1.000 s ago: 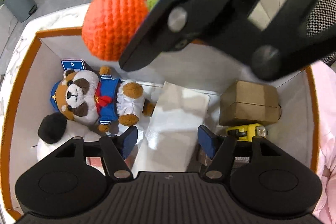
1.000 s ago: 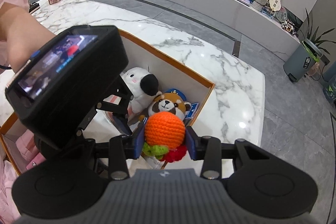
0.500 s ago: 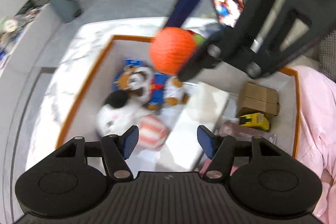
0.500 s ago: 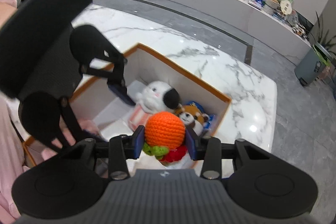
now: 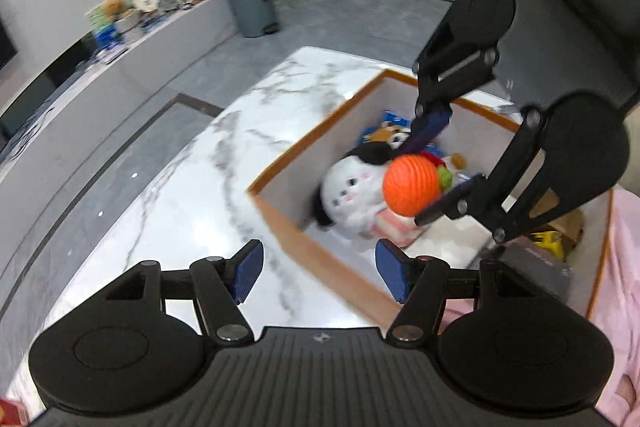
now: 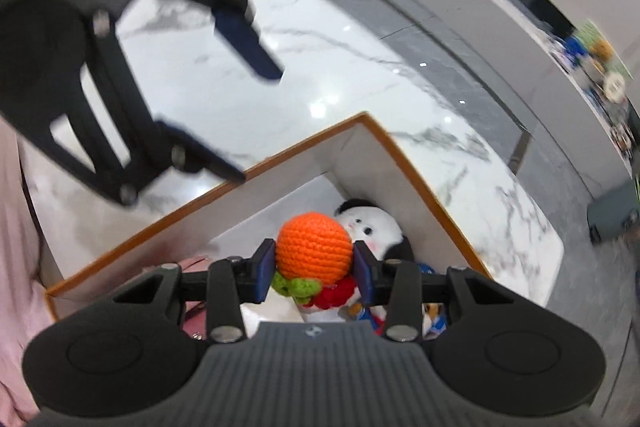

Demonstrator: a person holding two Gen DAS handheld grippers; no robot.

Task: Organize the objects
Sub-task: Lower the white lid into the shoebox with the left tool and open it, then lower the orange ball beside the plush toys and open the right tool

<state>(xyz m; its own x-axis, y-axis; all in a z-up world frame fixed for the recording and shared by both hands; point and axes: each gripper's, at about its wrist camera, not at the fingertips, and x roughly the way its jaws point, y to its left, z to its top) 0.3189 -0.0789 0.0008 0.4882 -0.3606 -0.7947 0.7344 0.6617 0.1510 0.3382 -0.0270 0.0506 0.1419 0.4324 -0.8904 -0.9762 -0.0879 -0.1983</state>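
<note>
Item: crocheted orange toy [image 6: 314, 247], clamped between the right gripper [image 6: 314, 269] pads, lower centre of frame, above the orange-rimmed box [image 6: 404, 155]. Left gripper [image 5: 318, 269]: fingers wide, empty, over the marble tabletop [image 5: 192, 183]. Boxed already: white plush [image 5: 350, 197], raccoon plush [image 5: 386, 135]. Outstanding, seemingly: placing the toy.

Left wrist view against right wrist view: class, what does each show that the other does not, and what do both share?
Only the left wrist view shows the yellow tape measure and a brown carton at the box's far end. Only the right wrist view shows both blue pads pressing the orange crochet ball. Both show that ball, the white plush and the orange-rimmed box.
</note>
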